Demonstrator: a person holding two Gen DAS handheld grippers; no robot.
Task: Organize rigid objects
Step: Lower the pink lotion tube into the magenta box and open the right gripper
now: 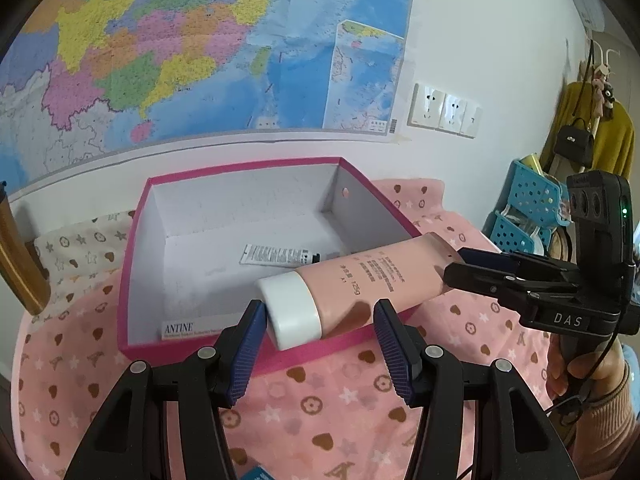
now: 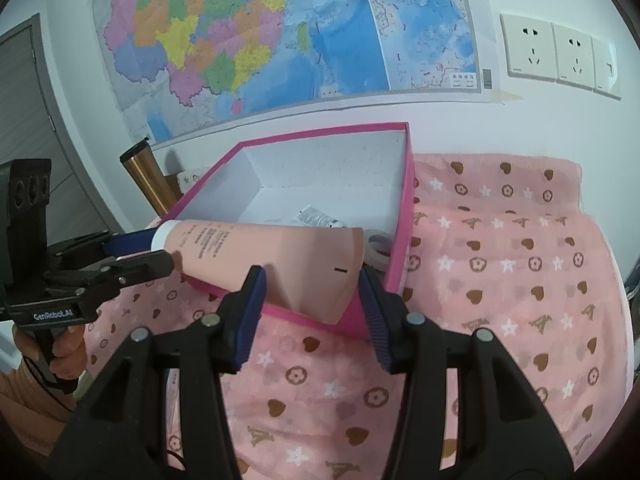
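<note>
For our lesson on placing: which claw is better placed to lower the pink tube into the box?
Right, likely: the right claw clamps the pink tube by its flat end over the open box. The left claw holds the cap end askew over the rim.

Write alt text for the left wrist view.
A pink tube with a white cap is held over the near rim of an open pink box, the left gripper at its cap end, the right gripper at its tail.
</note>
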